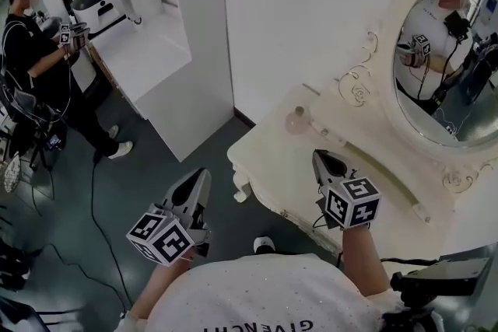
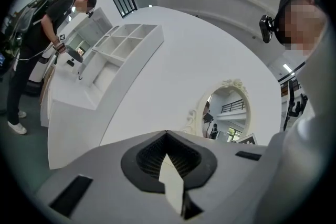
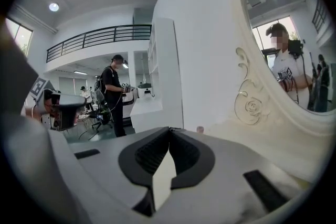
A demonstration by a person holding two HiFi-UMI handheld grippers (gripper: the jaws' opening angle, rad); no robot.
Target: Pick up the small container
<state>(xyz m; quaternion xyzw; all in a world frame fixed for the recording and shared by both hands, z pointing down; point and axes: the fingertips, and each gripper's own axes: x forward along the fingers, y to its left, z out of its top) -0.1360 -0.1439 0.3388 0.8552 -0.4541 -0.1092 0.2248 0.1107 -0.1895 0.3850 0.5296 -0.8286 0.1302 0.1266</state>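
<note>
Still the reach step, I judge: right tongs [image 1: 320,157] over the worktop [image 1: 272,183] and left tongs [image 1: 204,173] beside it are both closed and empty, the container [image 1: 297,120] stands ahead by the wall, so the right must open and advance.

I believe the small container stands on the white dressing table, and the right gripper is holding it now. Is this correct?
Not quite. The small container does stand on the dressing table, but the right gripper is shut on nothing, apart from it; the head view shows this.
</note>
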